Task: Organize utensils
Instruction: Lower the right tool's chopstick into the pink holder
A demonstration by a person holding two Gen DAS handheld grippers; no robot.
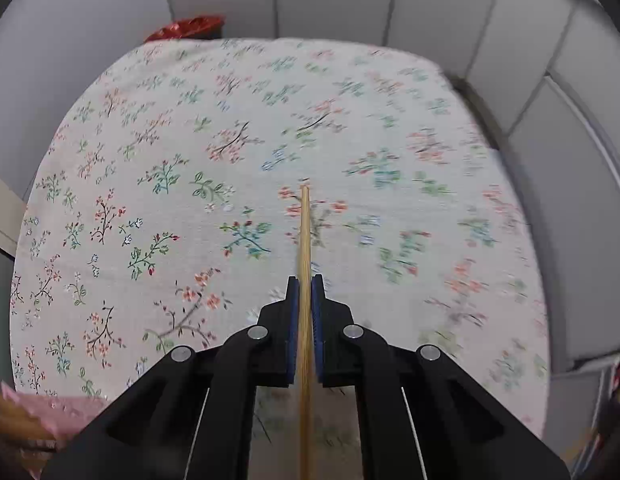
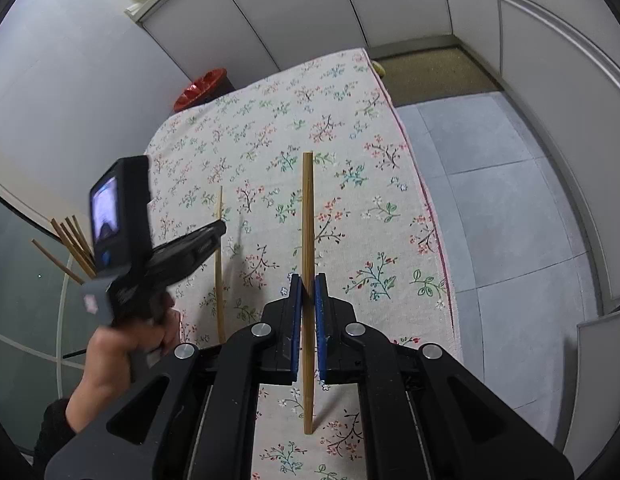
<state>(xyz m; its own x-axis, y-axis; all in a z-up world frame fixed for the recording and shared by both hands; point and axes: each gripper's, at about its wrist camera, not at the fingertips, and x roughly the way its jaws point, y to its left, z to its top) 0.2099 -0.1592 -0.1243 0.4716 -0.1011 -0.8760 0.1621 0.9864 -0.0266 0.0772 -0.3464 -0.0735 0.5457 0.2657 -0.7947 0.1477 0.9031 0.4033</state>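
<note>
Each tool grips one chopstick. The left tool [image 1: 305, 292] is pinched tight on a chopstick [image 1: 305, 248] that runs forward over the flowered cloth [image 1: 149, 160] of the desk. The right tool [image 2: 308, 292] clamps another chopstick [image 2: 307, 220], held upright above the cloth. At the left edge a bunch of chopsticks [image 2: 71, 248] pokes up, seemingly already gathered; what holds them is hidden. I judge these two still need stowing. A bare hand [image 2: 121, 344] holds the left tool level, pointing across the desk.

No readable text, label, brand, number or sign appears in either wrist view.
</note>
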